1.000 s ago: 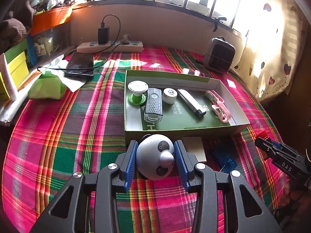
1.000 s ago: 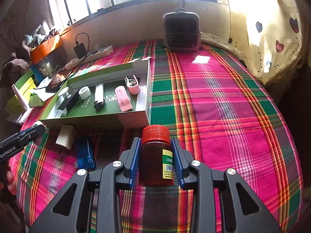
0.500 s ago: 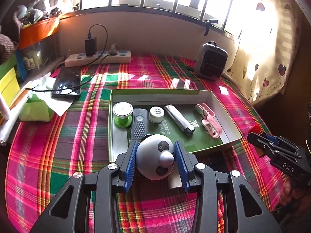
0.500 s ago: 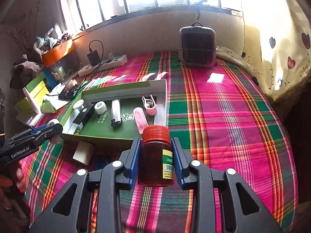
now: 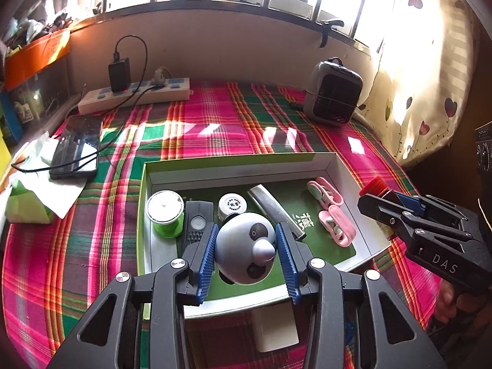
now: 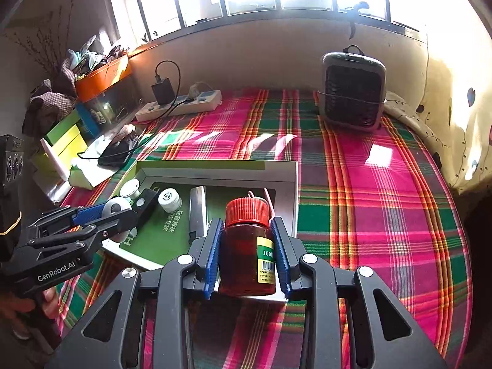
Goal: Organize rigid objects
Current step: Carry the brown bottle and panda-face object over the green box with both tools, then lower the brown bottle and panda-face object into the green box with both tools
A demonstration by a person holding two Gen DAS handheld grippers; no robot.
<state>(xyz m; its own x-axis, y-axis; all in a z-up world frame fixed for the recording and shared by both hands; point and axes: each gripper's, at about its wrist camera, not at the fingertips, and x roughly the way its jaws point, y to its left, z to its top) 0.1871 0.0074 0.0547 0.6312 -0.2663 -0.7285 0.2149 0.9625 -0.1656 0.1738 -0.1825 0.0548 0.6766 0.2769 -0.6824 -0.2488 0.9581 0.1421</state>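
Both tools loaded: left tool (image 5: 246,252) clamped on grey panda ball (image 5: 244,247), right tool (image 6: 247,253) clamped on red-capped bottle (image 6: 247,246), each over green box (image 5: 240,161).

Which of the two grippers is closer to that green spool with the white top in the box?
Left. The left gripper, holding the panda toy, hovers just beside the green spool; the right gripper, holding the bottle, is at the box's opposite end.
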